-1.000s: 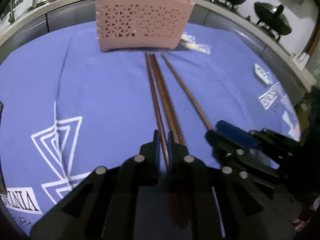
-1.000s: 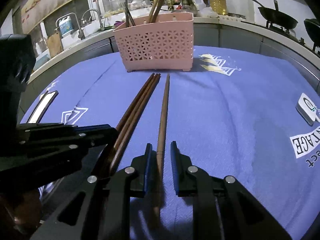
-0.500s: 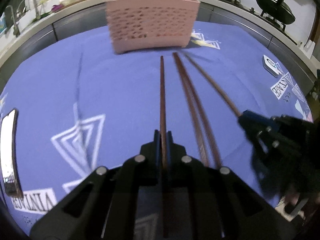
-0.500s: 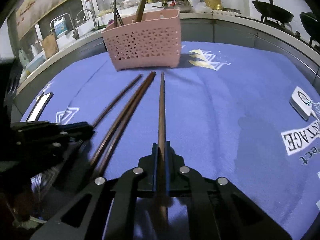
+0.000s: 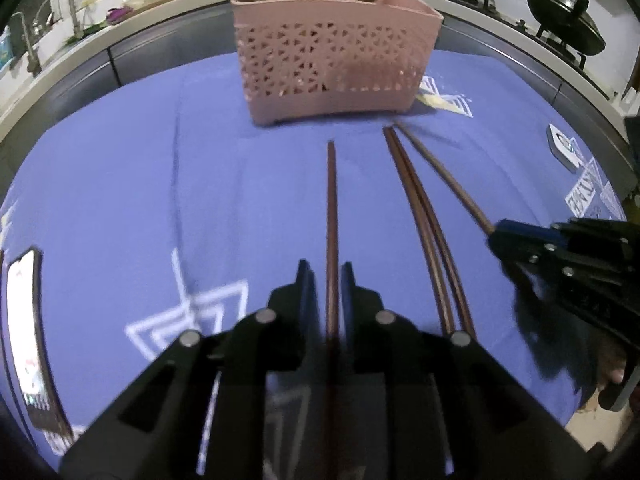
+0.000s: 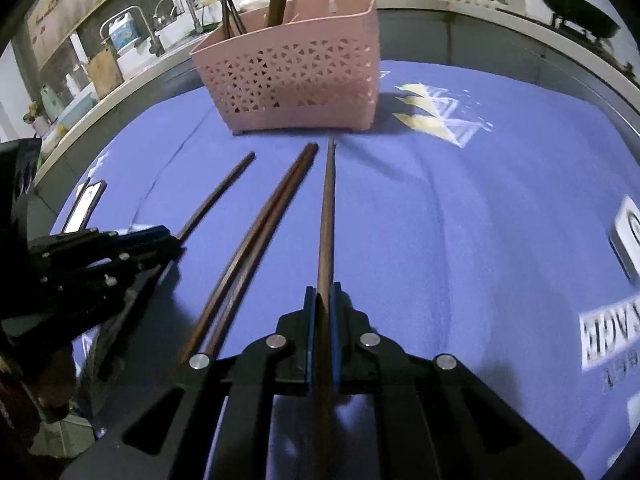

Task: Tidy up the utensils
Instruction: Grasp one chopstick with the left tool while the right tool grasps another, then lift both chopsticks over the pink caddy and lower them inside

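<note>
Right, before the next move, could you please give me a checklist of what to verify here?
1. Right hand-held gripper shut on its chopstick: ok.
2. Left hand-held gripper gripping its chopstick: not ok; its jaws are opening, and a gap shows on each side of the stick between them.
3. Way to the pink basket free: ok; only bare blue cloth lies ahead of both tips.
4. Room inside the basket: cannot tell; utensils stand in it and the inside is hidden.
5. Loose pair of chopsticks apart from both held sticks: ok; it lies on the cloth between them.
</note>
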A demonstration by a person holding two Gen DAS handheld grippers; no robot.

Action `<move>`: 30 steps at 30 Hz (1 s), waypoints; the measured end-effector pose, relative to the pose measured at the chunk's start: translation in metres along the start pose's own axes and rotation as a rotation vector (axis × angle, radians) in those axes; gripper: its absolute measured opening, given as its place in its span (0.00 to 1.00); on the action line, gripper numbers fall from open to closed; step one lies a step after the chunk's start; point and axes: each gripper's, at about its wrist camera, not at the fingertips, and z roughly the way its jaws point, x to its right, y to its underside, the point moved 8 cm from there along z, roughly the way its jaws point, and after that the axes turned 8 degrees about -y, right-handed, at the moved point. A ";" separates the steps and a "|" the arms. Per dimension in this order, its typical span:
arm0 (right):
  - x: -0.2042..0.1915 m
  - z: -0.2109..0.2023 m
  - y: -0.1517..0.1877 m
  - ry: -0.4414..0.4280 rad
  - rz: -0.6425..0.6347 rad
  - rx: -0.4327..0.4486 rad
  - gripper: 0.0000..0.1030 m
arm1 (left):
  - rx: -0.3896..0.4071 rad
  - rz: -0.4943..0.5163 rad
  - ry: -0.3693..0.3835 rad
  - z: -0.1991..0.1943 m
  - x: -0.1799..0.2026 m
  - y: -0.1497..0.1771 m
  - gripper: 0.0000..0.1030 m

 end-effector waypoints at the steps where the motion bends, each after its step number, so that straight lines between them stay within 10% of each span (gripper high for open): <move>1: 0.001 0.003 -0.005 -0.002 -0.002 -0.005 0.07 | 0.002 0.005 -0.005 0.003 0.001 -0.006 0.14; 14: -0.003 0.026 -0.047 -0.081 -0.037 -0.004 0.06 | 0.006 0.017 -0.006 0.025 0.006 -0.042 0.04; 30: -0.078 -0.096 -0.067 -0.261 -0.147 0.389 0.06 | 0.300 -0.114 0.152 -0.111 -0.025 -0.070 0.04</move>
